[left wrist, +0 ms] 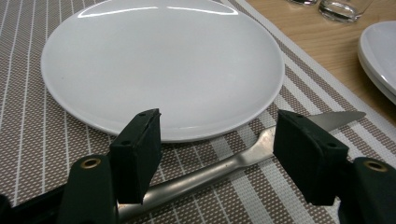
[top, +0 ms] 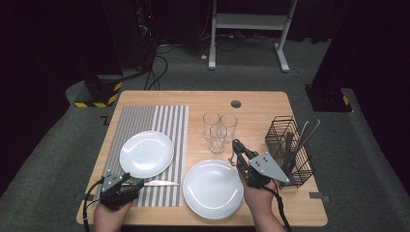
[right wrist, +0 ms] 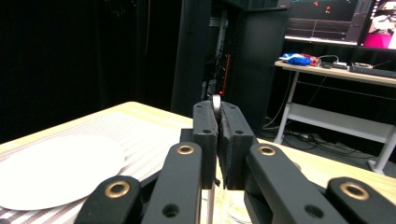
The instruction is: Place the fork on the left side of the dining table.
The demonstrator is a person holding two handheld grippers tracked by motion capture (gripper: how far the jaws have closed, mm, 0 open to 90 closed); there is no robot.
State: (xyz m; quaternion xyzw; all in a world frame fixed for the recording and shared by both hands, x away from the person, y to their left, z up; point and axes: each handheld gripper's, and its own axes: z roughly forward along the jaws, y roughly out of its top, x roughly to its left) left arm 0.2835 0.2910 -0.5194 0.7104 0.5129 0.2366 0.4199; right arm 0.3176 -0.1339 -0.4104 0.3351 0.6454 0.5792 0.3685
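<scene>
**Setting the place: knife down, second utensil in the air**

Your left gripper (left wrist: 217,154) stands wide open just above the knife (left wrist: 243,156), which lies on the striped placemat (left wrist: 37,140) along the near edge of the white plate (left wrist: 163,65). The jaws straddle the handle without touching it. If you are leaving the knife there, lift straight up so neither pad drags it out of line; if it needs straightening, nudge it at the handle, since the blade tip is already close to the mat's edge.

Your right gripper (right wrist: 217,140) is pressed shut on a thin metal utensil (right wrist: 216,101), whose rounded end peeks out above the pads. In the high view that gripper (top: 237,145) hovers over the bare table between the stacked plates (top: 212,188) and the glasses (top: 218,130). Keep your grip firm and carry it low and slowly. The glasses stand just beside your path, and the cutlery basket (top: 285,145) is at your right.

You cannot tell which utensil the right gripper holds: almost all of it is hidden between and below the pads, and the high view is too small to settle it. The knife's handle end is cut off at the bottom of the left gripper view.
</scene>
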